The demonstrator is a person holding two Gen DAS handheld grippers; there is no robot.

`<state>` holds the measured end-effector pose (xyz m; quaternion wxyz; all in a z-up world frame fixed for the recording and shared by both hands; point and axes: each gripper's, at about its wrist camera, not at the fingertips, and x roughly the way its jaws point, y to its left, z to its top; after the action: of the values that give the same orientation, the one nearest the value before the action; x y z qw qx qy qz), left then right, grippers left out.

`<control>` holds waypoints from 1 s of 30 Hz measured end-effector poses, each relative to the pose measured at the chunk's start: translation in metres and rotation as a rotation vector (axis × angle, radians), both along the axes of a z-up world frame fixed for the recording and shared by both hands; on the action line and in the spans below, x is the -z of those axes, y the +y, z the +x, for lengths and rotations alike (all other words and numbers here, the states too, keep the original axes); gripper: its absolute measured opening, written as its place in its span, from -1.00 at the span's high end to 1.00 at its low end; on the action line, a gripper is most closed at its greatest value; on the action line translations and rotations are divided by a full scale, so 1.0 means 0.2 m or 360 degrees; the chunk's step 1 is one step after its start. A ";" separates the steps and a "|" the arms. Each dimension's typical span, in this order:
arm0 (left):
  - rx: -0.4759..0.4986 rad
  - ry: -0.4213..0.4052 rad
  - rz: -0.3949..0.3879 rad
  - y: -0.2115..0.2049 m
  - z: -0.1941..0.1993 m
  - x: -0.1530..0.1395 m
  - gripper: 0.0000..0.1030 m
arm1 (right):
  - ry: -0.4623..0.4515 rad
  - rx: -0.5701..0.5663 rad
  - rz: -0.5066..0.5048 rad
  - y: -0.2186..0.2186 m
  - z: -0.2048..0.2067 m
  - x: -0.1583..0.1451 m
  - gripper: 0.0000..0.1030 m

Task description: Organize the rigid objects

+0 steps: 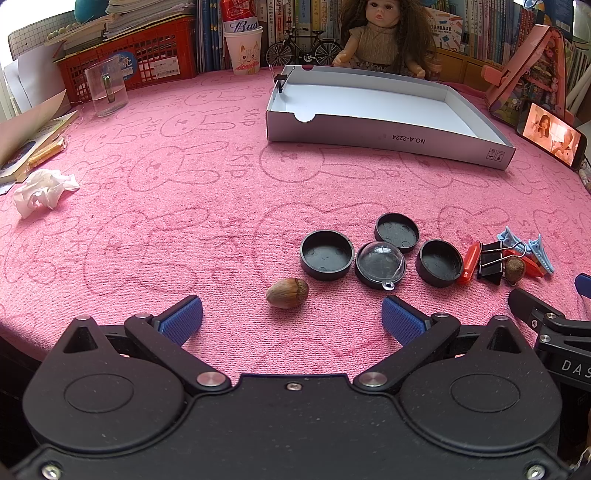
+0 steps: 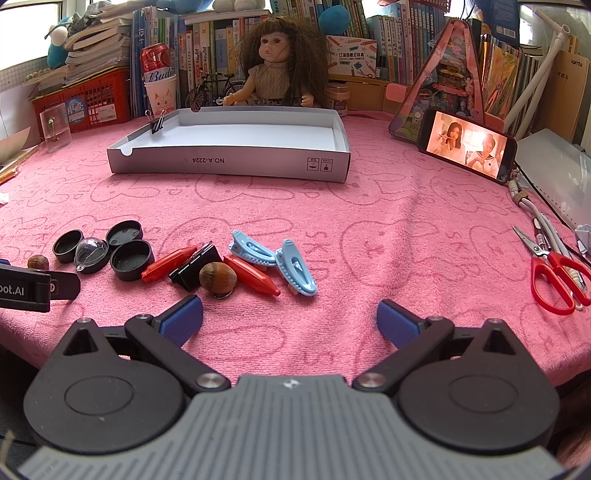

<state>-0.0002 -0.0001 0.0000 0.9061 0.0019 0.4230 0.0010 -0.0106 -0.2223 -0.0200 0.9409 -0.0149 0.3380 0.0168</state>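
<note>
Both grippers (image 1: pixel 291 319) (image 2: pixel 290 319) spread wide, three black caps (image 1: pixel 327 254), two hazelnuts (image 1: pixel 287 292), two blue clips (image 2: pixel 273 260)

Bare pink cloth (image 2: pixel 388 229) lies open toward the white tray (image 2: pixel 229 162); clutter seemingly crowds its edges.

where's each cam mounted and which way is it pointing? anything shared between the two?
Left wrist: on the left tool, low over the pink cloth, facing a hazelnut and black caps; its own open blue fingers show, the right tool's edge at right.
Right wrist: on the right tool, open, facing blue clips; the left tool pokes in at left.
Shared: white box, doll, phone.
</note>
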 end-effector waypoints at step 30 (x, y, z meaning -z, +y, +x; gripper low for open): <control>0.0004 -0.0006 0.0003 0.00 0.00 0.00 -1.00 | -0.0046 -0.0008 0.0012 0.00 -0.03 0.01 -1.00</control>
<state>-0.0004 0.0000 -0.0001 0.9069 0.0032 0.4213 0.0001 -0.0165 -0.2232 -0.0219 0.9457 -0.0124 0.3242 0.0202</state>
